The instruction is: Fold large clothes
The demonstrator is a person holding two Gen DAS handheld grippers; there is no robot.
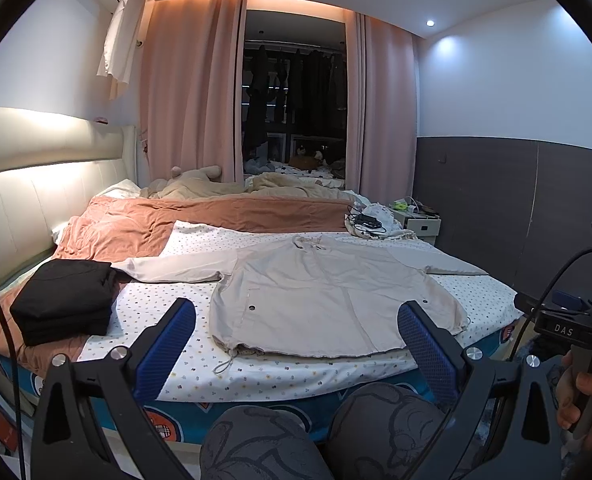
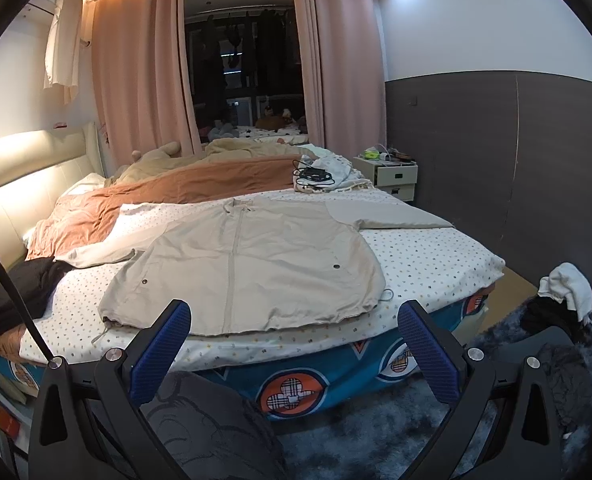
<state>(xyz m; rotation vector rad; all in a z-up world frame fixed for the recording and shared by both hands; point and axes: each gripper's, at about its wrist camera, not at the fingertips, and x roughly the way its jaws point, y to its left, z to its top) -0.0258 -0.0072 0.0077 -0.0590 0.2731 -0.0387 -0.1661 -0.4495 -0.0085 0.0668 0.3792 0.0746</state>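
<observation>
A large beige jacket (image 1: 320, 296) (image 2: 248, 264) lies flat on the dotted bedsheet, front up, both sleeves spread sideways, hem toward me. My left gripper (image 1: 296, 324) hovers open in front of the hem, short of the bed's near edge, with nothing between its blue pads (image 1: 168, 344). My right gripper (image 2: 296, 324) is also open and empty, held back from the bed's edge below the hem. In the left wrist view a hand (image 1: 584, 404) holds the right gripper's handle at the far right.
A folded black garment (image 1: 66, 300) (image 2: 12, 292) sits on the bed's left side. An orange quilt (image 1: 200, 220) lies behind the jacket. A bundle with black cables (image 2: 320, 178) rests near a bedside cabinet (image 2: 392, 176). My knees (image 1: 316, 436) press near the bed. A chair with clothes (image 2: 564, 320) stands right.
</observation>
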